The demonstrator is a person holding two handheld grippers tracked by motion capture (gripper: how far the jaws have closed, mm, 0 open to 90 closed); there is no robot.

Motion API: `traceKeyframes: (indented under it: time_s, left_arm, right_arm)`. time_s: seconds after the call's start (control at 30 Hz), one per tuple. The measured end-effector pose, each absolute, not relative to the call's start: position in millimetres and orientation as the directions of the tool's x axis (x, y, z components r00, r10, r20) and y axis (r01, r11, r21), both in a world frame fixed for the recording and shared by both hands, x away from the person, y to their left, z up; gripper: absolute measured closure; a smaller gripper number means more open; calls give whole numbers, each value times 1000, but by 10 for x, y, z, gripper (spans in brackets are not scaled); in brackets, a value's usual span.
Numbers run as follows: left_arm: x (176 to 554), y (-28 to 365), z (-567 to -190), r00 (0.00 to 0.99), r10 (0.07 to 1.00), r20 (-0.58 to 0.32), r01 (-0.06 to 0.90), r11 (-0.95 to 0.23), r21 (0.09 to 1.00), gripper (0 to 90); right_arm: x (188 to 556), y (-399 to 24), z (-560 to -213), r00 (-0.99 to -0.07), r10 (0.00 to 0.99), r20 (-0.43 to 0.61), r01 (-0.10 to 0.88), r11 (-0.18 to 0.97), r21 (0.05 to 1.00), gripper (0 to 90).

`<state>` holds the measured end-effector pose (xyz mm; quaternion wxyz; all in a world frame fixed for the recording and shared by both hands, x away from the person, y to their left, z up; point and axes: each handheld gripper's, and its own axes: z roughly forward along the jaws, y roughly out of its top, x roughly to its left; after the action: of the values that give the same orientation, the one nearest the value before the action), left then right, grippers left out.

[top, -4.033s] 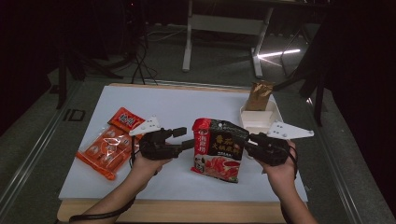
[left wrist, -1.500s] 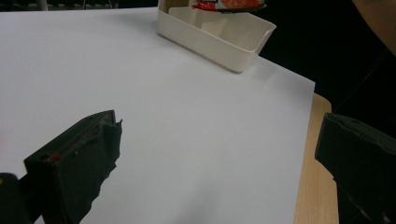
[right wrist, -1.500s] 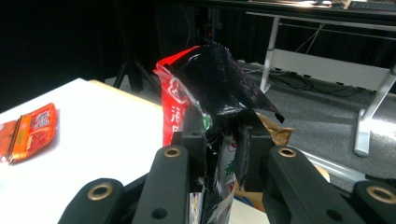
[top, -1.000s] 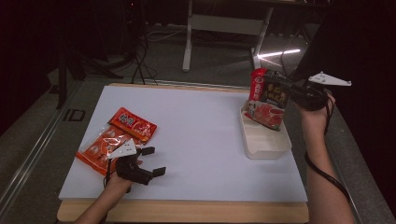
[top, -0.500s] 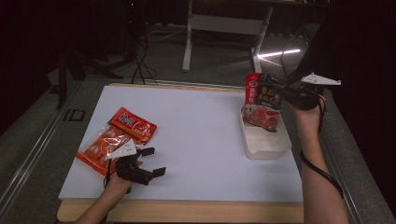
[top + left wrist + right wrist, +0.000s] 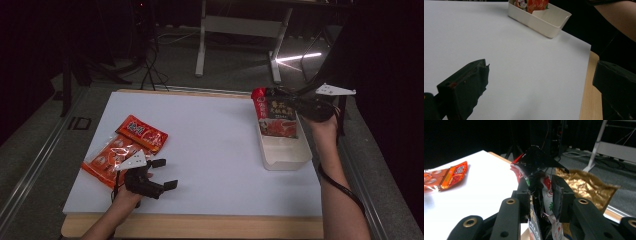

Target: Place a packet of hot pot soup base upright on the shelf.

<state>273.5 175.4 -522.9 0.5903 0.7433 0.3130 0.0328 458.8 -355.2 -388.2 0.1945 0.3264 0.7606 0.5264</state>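
Jaws of right gripper [image 6: 540,192] just easing apart, pinching pouch [image 6: 277,120] by its top, bottom below in white bin [image 6: 287,161]. Release only once settled against gold bag [image 6: 589,187] behind; withdraw straight up. Left gripper [image 6: 167,174] gaping, empty, well apart.

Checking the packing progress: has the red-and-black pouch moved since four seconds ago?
Yes. The red-and-black pouch went from the table's near middle to the right, and now stands in the white bin, between the right tool's jaws.

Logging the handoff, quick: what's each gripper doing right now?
Left gripper: open, empty, above the table.
Right gripper: jaws loosening around the red-and-black pouch, standing in the white bin.
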Motion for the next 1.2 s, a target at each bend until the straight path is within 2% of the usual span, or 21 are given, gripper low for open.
traceKeyframes:
  time_s: [0.27,0.4,0.53,0.67,0.83,0.93,1.0,1.13,1.2]
  left_arm:
    - [2735,1748,-5233,804,501,-322,428,-110,897,4]
    - [2735,1747,-5234,803,500,-325,431,-109,896,4]
    - [2741,1746,-5242,801,502,-326,433,-109,895,4]
    - [2740,1740,-5240,802,502,-325,432,-109,895,4]
    - [2746,1740,-5246,799,506,-327,435,-110,894,4]
    - [2742,1736,-5245,799,507,-322,433,-116,894,4]
    - [2739,1731,-5243,800,507,-319,432,-118,894,4]
    - [2735,1727,-5236,803,509,-310,424,-124,897,4]
    - [2736,1730,-5233,802,514,-305,422,-126,898,4]
  right_arm:
    - [4547,-3659,-3975,-665,740,100,314,155,937,676]
    - [4529,-3726,-4063,-626,773,99,336,154,929,664]
    - [4493,-3870,-4156,-604,782,153,348,86,934,660]
    - [4459,-3949,-4199,-564,814,144,367,91,926,673]
    - [4394,-3942,-4170,-565,814,137,380,109,918,635]
    - [4339,-3912,-4123,-542,829,134,400,114,910,578]
    - [4291,-3913,-4090,-521,839,156,404,81,911,498]
    - [4150,-3909,-3952,-487,862,141,358,50,932,371]
    - [4082,-3885,-3871,-480,870,115,337,61,940,338]
